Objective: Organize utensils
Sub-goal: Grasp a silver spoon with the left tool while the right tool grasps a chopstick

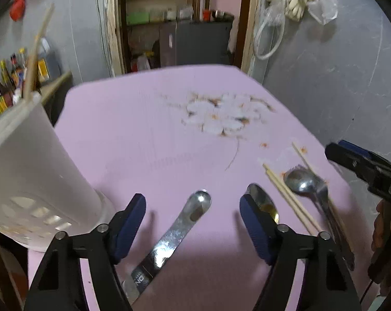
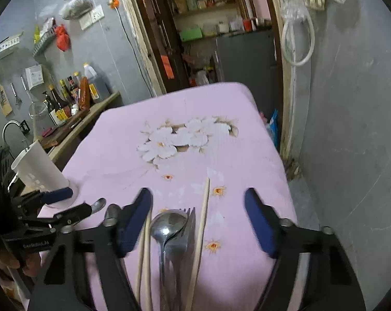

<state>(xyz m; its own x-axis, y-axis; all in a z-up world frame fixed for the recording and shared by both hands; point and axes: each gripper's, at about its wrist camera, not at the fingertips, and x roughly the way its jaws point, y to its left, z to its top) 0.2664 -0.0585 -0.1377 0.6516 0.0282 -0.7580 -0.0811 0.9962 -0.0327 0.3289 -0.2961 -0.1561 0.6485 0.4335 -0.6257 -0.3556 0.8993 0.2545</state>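
My left gripper [image 1: 192, 220] is open just above the pink floral tablecloth [image 1: 148, 134]. A steel table knife [image 1: 169, 235] lies between its fingers, untouched. A steel spoon [image 1: 264, 203] lies partly under its right finger. To the right lie wooden chopsticks [image 1: 291, 199] and another spoon [image 1: 303, 181]. My right gripper [image 2: 198, 220] is open over that pile: a spoon [image 2: 169, 226], a fork [image 2: 188, 220] and one chopstick [image 2: 203, 217] lie between its fingers, and two more chopsticks [image 2: 146, 246] sit by its left finger. Nothing is gripped.
A tall white utensil holder [image 1: 32, 181] stands at the table's left edge with chopsticks [image 1: 37, 51] sticking out of it. Behind it is a counter with sauce bottles [image 2: 60, 103]. A grey wall [image 2: 350, 129] runs close along the right. The left gripper [image 2: 73, 203] shows in the right wrist view.
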